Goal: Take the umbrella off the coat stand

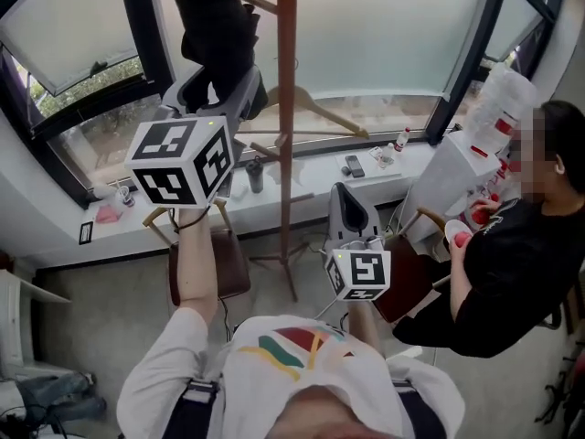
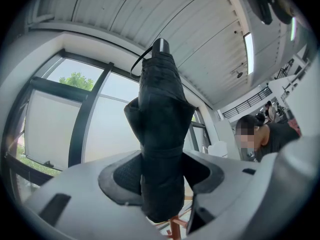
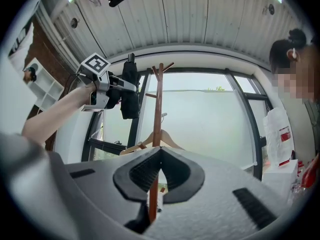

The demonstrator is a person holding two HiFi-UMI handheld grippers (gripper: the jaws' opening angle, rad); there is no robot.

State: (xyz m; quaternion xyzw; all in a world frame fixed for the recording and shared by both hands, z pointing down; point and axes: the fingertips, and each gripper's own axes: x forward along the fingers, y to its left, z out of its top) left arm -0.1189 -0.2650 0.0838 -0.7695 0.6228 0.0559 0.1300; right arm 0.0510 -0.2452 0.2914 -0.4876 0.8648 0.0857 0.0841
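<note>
The folded black umbrella (image 1: 216, 27) stands upright between the jaws of my raised left gripper (image 1: 219, 85), which is shut on its lower body. In the left gripper view the umbrella (image 2: 160, 129) fills the gap between the pads, with a thin strap loop near its top. The right gripper view shows the umbrella (image 3: 130, 91) to the left of the wooden coat stand (image 3: 158, 109), apart from its pole. My right gripper (image 1: 350, 210) is lower, right of the coat stand (image 1: 286, 108). Its pads meet at the tips (image 3: 160, 151) with nothing held.
A wooden hanger (image 1: 322, 115) hangs on the stand. A person in black (image 1: 512, 263) sits at the right beside a white bag (image 1: 462, 167). The windowsill (image 1: 311, 176) carries a cup, a phone and small bottles. A chair (image 1: 224, 263) stands below my left arm.
</note>
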